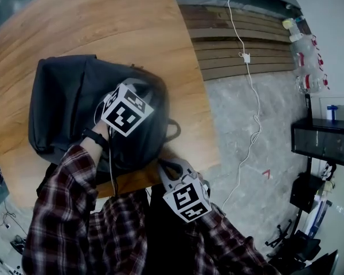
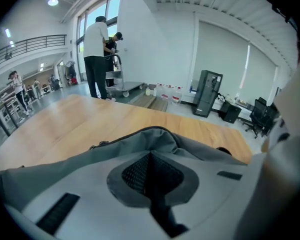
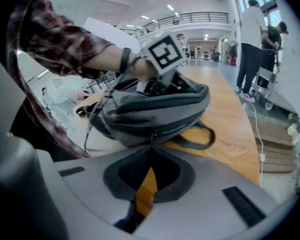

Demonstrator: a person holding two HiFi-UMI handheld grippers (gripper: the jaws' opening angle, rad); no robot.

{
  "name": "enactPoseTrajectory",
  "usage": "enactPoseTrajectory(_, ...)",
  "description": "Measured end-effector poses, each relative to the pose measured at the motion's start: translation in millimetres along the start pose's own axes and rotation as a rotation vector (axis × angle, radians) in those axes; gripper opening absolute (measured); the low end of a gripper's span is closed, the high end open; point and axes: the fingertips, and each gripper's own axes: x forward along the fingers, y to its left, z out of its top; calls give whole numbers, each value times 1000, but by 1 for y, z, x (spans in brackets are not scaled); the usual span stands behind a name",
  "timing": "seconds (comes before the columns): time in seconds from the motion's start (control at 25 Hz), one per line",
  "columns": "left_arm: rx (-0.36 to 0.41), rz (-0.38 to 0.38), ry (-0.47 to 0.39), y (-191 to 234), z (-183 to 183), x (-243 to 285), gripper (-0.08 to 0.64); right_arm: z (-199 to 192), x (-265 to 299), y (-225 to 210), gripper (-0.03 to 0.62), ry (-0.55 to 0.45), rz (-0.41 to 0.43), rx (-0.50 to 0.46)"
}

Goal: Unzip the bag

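A dark grey backpack [image 1: 69, 107] lies flat on the round wooden table [image 1: 103, 22]. My left gripper [image 1: 135, 90] rests on the bag's upper side. In the left gripper view its jaws [image 2: 150, 155] are shut, with a fold of the bag's fabric [image 2: 160, 134] pinched at their tips. My right gripper [image 1: 171, 166] is at the bag's near edge by the table rim. There it [image 3: 151, 146] is shut on the small zipper pull [image 3: 151, 135] of the zip line that runs across the bag [image 3: 155, 109]. A carry strap [image 3: 200, 136] loops out to the right.
The table's front edge runs just under my right gripper. On the floor to the right are a white cable [image 1: 249, 96], a slatted wooden bench [image 1: 241, 44], water bottles [image 1: 307, 56] and a black cabinet [image 1: 324, 142]. Two people [image 2: 97, 54] stand far beyond the table.
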Motion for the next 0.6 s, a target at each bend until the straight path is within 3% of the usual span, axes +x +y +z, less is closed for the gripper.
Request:
enactPoseTrajectory(0.16,-43,66,2,26,8,6,9,12,4,34,11,-24,52,-29)
enactPoseTrajectory(0.36,-71,137,-23,49,11,8,9,13,9,16,11,-28,27,-25)
enactPoseTrajectory(0.6,-266,283,-53,82,-28,-24,9,5,7,-35,11,-20,-64,-21)
